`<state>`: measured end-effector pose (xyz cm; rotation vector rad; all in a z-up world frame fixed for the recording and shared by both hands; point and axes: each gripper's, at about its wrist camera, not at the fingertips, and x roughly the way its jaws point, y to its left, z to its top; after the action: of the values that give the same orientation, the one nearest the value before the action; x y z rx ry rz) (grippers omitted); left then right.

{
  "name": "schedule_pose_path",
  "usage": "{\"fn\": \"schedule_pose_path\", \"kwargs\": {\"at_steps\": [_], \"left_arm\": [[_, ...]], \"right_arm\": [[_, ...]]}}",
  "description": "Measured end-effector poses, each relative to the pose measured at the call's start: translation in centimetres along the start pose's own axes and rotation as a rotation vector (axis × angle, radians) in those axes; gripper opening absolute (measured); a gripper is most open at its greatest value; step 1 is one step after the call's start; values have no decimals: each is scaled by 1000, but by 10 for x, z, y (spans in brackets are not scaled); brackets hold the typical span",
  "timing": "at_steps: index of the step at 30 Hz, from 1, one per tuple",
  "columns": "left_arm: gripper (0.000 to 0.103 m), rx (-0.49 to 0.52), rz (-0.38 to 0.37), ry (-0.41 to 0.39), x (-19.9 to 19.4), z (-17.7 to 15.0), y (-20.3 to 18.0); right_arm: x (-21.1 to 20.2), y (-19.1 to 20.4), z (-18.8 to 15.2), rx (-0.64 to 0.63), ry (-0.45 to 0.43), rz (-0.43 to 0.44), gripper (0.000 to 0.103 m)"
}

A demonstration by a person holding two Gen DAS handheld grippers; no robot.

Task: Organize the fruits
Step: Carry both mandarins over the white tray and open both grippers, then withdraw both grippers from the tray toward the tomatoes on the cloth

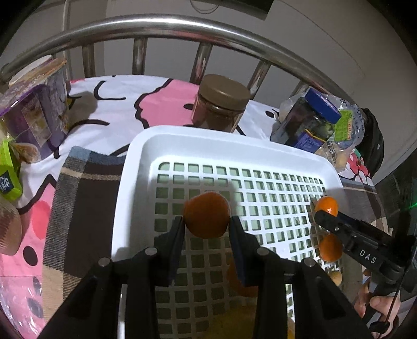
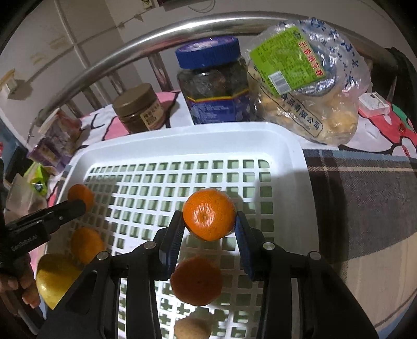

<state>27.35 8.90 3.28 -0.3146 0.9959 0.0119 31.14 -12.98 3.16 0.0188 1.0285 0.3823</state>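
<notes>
A white perforated basket (image 1: 135,182) (image 2: 299,169) lies on a plaid cloth. My left gripper (image 1: 207,221) is shut on an orange tangerine (image 1: 207,215) and holds it over the basket. My right gripper (image 2: 209,221) is shut on another tangerine (image 2: 209,218) above the basket; it shows in the left wrist view (image 1: 325,211) at the right. More tangerines (image 2: 196,280) (image 2: 87,243) lie in the basket below, with a yellow fruit (image 2: 56,277) and a brown round fruit (image 2: 191,328). The left gripper shows in the right wrist view (image 2: 77,202) at the left.
Behind the basket stand a brown-lidded jar (image 1: 221,104), a blue-lidded jar (image 2: 213,83) and a plastic bag of food (image 2: 305,86). Purple boxes (image 1: 36,112) stand at the left. A metal bed rail (image 1: 182,23) curves across the back.
</notes>
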Motion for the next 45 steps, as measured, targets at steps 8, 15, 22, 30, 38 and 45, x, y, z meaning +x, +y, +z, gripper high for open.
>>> {"fn": "schedule_pose_path", "kwargs": {"at_steps": [8,15,22,30,38,45], "left_arm": [[86,-74,-55,-109,-36,1,3],[98,-51,-68,-303,-114,-20,-16],[103,-21,-71,-454,-168,-70,-29],[103,72,-81,-490,-195,-125,-33],[103,153,-76,-470,-202,-163,-33],[103,151,-62,-399,-180,-185,-21]], "right_arm": [[-29,2,-1,16,-95,0,82],[-100,4,-23,62,-235,97,87],[-164,7,-64,81,-400,131,100],[-207,22,-120,-7,-488,120,102],[-215,35,-162,-80,-510,133,102],[-202,38,-190,-124,-475,109,102]]}}
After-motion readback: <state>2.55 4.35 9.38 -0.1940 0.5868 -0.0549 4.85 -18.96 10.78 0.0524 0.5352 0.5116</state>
